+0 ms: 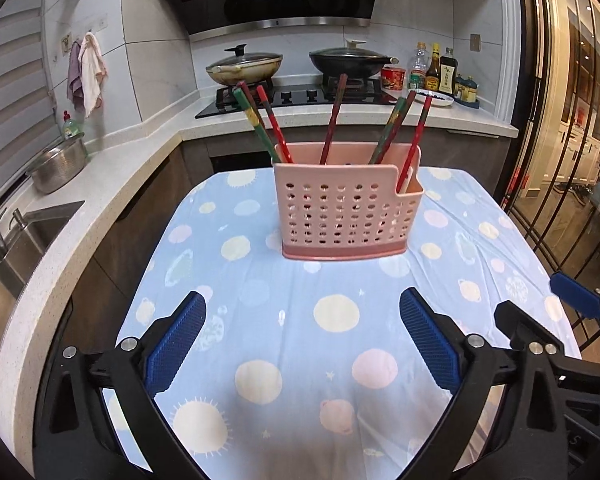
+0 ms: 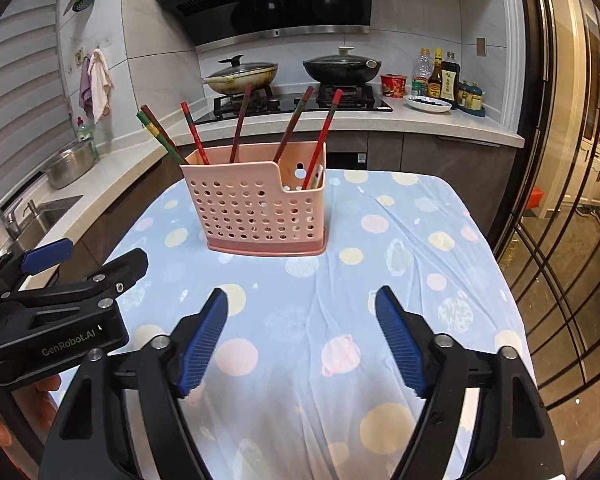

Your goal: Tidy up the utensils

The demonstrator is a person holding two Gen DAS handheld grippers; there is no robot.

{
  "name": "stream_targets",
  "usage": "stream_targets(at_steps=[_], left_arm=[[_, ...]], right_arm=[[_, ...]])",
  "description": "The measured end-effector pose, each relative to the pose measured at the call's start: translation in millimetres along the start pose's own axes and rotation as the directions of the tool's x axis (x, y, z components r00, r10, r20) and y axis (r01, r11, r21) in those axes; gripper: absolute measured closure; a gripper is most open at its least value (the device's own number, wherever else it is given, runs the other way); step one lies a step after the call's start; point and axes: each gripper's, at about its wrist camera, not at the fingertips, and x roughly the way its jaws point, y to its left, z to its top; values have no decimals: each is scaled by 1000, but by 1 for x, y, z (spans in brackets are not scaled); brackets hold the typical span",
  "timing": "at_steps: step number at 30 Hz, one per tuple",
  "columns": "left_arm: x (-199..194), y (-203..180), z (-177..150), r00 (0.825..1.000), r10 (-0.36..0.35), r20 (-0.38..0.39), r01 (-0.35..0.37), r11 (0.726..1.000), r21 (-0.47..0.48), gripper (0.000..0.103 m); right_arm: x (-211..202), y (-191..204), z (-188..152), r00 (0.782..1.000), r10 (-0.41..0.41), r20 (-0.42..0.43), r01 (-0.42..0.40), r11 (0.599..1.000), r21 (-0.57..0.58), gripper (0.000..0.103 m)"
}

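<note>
Kitchen setting, table (image 1: pixel 300 360) under a blue planet-print cloth. Pink perforated utensil holder (image 1: pixel 342 212) stands upright mid-table toward the far edge, with red and green chopsticks (image 1: pixel 334 120) leaning inside; one red stick (image 2: pixel 320 136) sits in the lower right-end compartment. Left gripper (image 1: pixel 302 312) hovers over the cloth near the front, jaws spread apart, nothing held. Right gripper (image 2: pixel 302 308) just beside it, jaws also apart, nothing held. Behind: stove (image 1: pixel 300 94) with two lidded woks, sauce bottles (image 1: pixel 436 70), sink (image 1: pixel 20 240) at left.
</note>
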Motion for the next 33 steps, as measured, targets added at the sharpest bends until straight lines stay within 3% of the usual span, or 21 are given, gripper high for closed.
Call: stream_targets(at_steps=[1,7,8,33], left_arm=[[0,0,-2,1000,7,-5,-7,1000,1,9],[2,2,-16,999,20,-35,-20,1000,-7,9],[2,3,-17,999,25,-40,-25,1000,-8,9],[9,8,-47,993,67,-98,-65,998,18,7]], right_arm=[[-1,1,-2,1000,-6,0,6,1000,-3,19],[-3,5,-11,1000,-23,-10,23,999,-25,15],[-2,4,-12,1000,-17,-19,17,1000,-22,5],[-7,1,-38,997,-75,-19,74,997,-32,7]])
